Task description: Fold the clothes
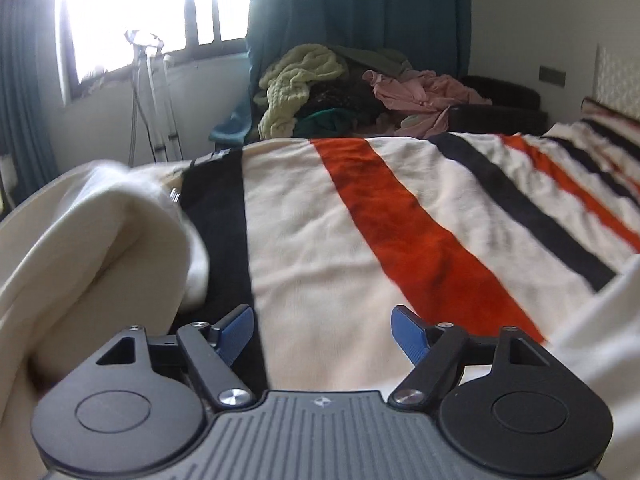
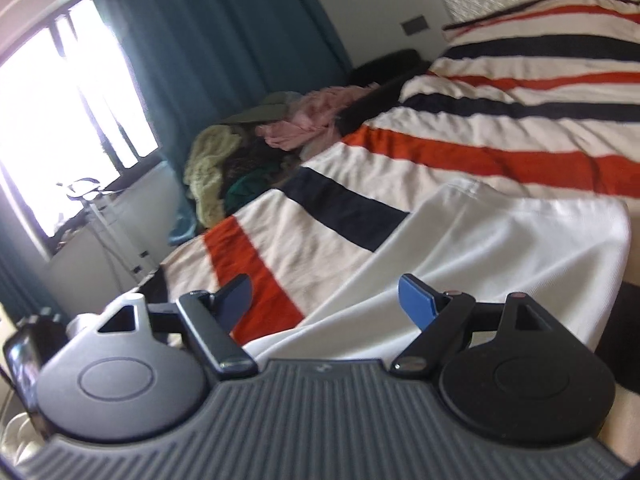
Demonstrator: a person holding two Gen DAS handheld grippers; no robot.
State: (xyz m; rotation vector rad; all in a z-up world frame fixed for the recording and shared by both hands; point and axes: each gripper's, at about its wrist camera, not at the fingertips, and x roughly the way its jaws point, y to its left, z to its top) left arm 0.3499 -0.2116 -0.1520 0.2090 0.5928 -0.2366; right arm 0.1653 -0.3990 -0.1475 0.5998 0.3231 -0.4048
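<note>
Nearest to you, your left gripper [image 1: 323, 330] has its 2 blue fingers [image 1: 236, 332] spread wide, and nothing sits between them. Your right gripper [image 2: 325, 304] is spread just as wide and it also holds nothing.

The thing to fold is the white garment [image 2: 500, 248], which lies on the striped bedspread [image 1: 360, 240]. In the right wrist view it begins under the right gripper and runs forward and to the right, so its long axis seems to go away from you toward the far right. In the left wrist view a bunched white fold [image 1: 100, 248] rises just to the left of the left gripper, and more white cloth shows at the lower right edge. I judge both belong to the same garment, but the pictures do not settle it. Both grippers are near to cloth; the right one is directly over it, the left one has it beside. Whether it is already partly folded, I cannot tell.

Farther, beyond the bed edge, there is a pile of clothes [image 1: 320, 88], green and pink, before the teal curtain [image 1: 360, 8].

I can read no brand or writing; only a small emblem [image 1: 321, 401] is on the gripper body.
</note>
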